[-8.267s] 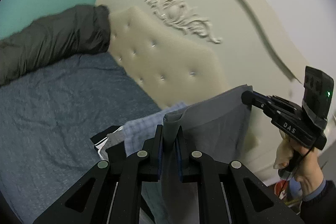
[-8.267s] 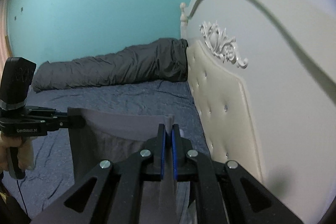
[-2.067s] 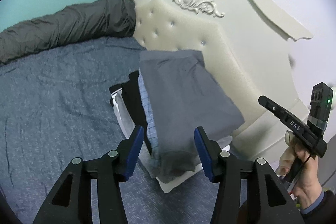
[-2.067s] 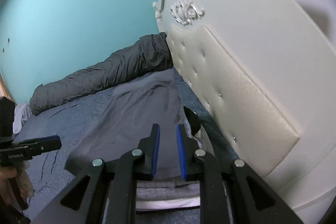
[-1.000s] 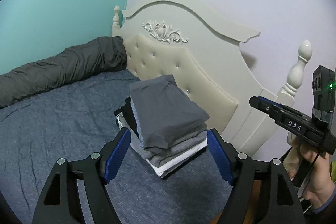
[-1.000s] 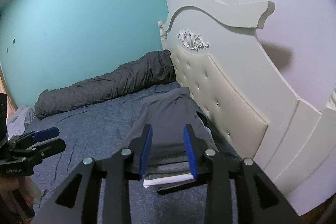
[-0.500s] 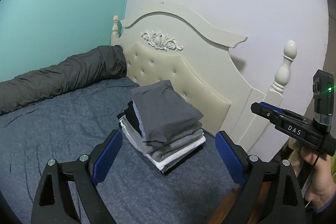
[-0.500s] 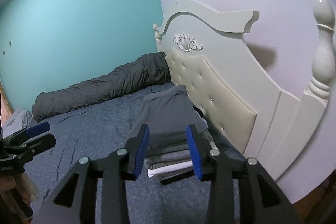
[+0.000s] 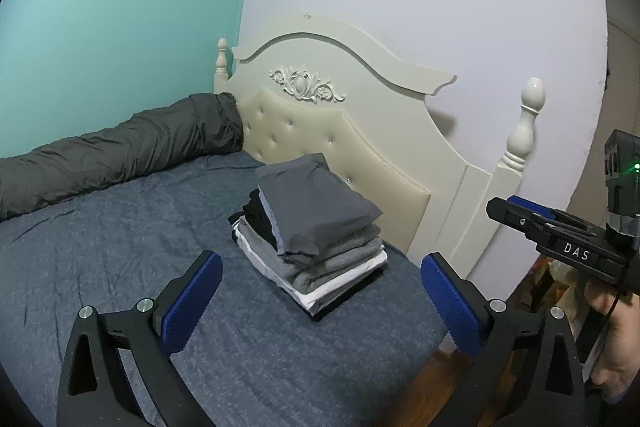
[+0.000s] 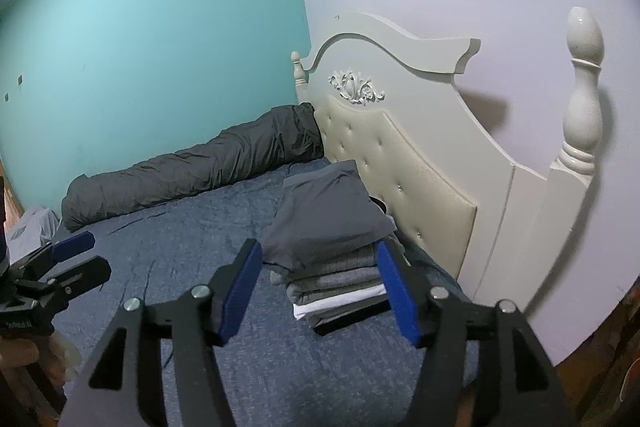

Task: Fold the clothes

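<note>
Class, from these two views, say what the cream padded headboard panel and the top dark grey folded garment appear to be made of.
Cream padded headboard panel: probably faux leather over padding, with a faint sheen and button tufting. Top dark grey folded garment: soft matte cloth, likely knit jersey; it drapes in rounded folds.

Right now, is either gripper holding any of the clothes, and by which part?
Nothing is held. The left gripper and right gripper have both just been opening, with nothing between the fingers; the folded grey garment lies on the clothes stack.
</note>
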